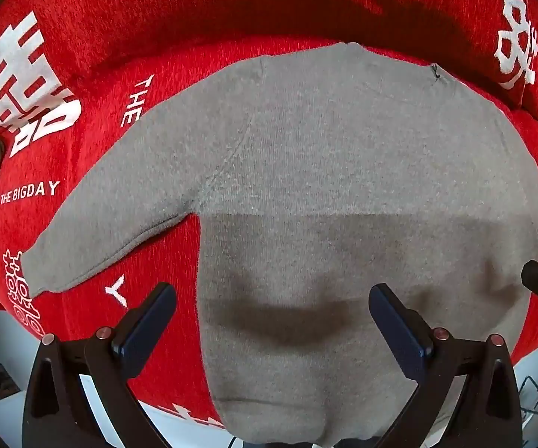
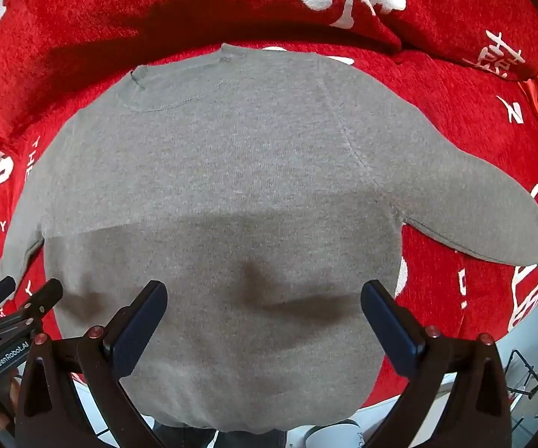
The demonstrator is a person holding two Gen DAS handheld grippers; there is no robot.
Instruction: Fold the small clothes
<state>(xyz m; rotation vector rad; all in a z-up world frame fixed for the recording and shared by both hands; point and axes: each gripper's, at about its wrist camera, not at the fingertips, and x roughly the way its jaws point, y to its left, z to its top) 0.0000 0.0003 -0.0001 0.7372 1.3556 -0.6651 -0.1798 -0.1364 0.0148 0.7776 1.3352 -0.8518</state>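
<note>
Sweater (image 1: pixel 343 156), grey knit, lies flat & spread on the red cover (image 1: pixel 127 26) w/ white lettering, right in front of and under both my tongs, neck at the far end, hem nearest me and hanging over the near edge. Left tongs (image 1: pixel 272 317) are spread wide above the lower body of it, not touching the cloth, w/ one sleeve (image 1: pixel 112 201) stretched out to their left. Right tongs (image 2: pixel 265 313) are likewise spread wide over the lower body, pinching nothing, other sleeve (image 2: pixel 474 201) out to their right.
</note>
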